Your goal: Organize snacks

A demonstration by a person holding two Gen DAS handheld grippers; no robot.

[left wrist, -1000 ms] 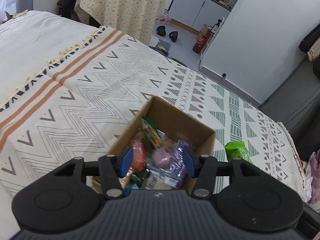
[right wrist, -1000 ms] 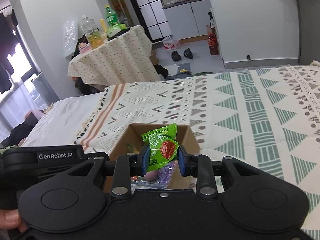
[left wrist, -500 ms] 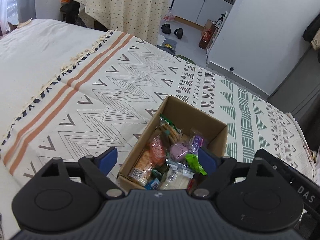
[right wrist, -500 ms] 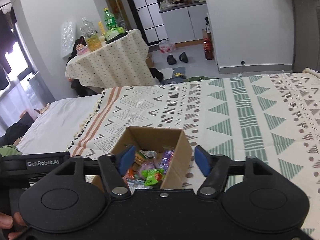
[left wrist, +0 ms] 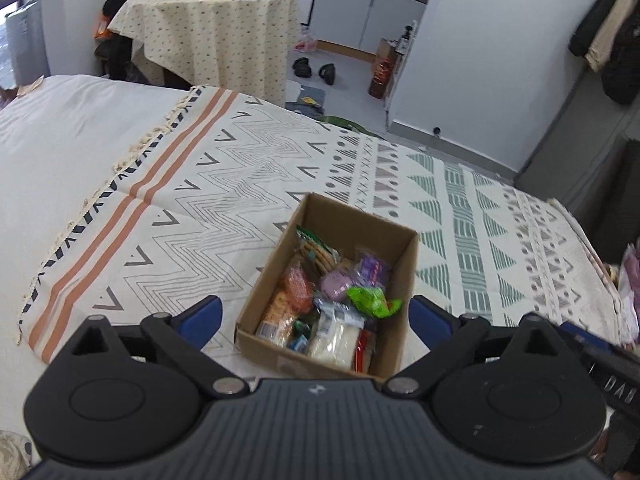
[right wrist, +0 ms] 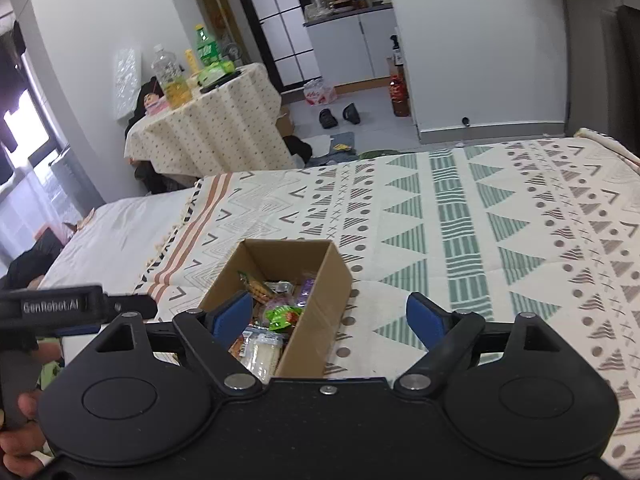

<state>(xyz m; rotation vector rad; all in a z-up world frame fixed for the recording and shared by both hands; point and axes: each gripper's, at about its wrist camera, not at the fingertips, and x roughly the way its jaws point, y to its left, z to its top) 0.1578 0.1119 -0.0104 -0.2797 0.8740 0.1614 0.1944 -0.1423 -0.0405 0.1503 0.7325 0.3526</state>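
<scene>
A brown cardboard box [left wrist: 404,280] [right wrist: 324,304] sits on the patterned blanket, filled with several snack packets. A green packet [left wrist: 372,298] [right wrist: 283,315] lies on top, beside a purple one [left wrist: 374,270] and an orange one [left wrist: 298,286]. My left gripper [left wrist: 316,318] hovers above the box's near end, open, nothing between its blue pads. My right gripper [right wrist: 330,316] is also open and empty, held above and behind the box's right wall.
The blanket [left wrist: 192,208] covers a bed with white sheet [left wrist: 60,140] at left. Beyond the bed stand a cloth-covered table [right wrist: 208,120] with bottles, shoes [right wrist: 338,116] on the floor and white cabinets. A hand [right wrist: 20,440] holds the other gripper at lower left.
The right gripper let go of the green packet, which now lies in the box. Both grippers opened wide and drew back and up from the box.
</scene>
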